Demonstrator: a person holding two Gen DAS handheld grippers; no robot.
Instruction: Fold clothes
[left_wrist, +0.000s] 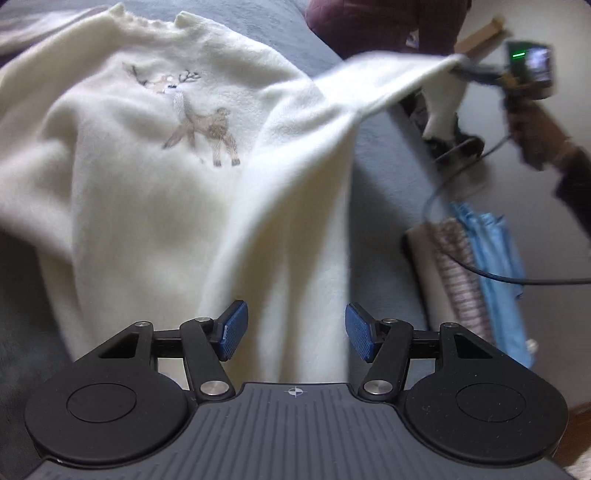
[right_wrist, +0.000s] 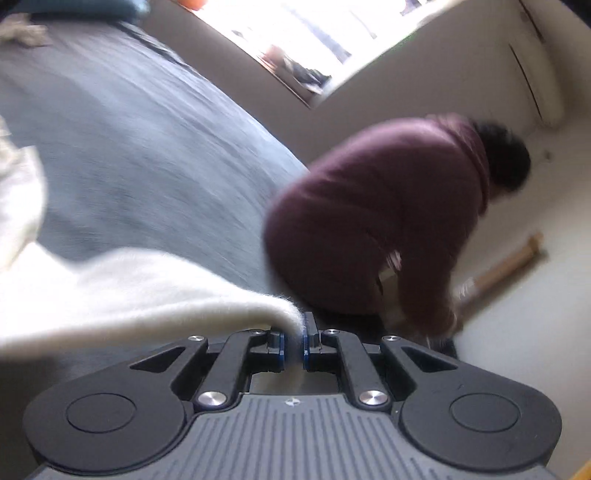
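Note:
A cream sweater (left_wrist: 155, 177) with an embroidered deer (left_wrist: 201, 122) lies front up on the grey bedcover (left_wrist: 384, 192). My left gripper (left_wrist: 295, 330) hovers open over the sweater's lower part, its blue pads (left_wrist: 232, 328) well apart and pressing nothing. One sleeve (left_wrist: 369, 85) is stretched up and to the right. My right gripper (left_wrist: 460, 61) holds its end, a hand (left_wrist: 532, 129) behind it. In the right wrist view the right gripper (right_wrist: 293, 347) is shut on the cream fabric (right_wrist: 155, 291), which trails off to the left above the bedcover (right_wrist: 147, 147).
A stack of folded clothes (left_wrist: 480, 277), blue and striped, sits beside the bed at the right, with a black cable (left_wrist: 517, 278) hanging across it. Another person in a maroon top (right_wrist: 388, 214) bends down past the bed's edge. A bright window (right_wrist: 314, 33) lies beyond.

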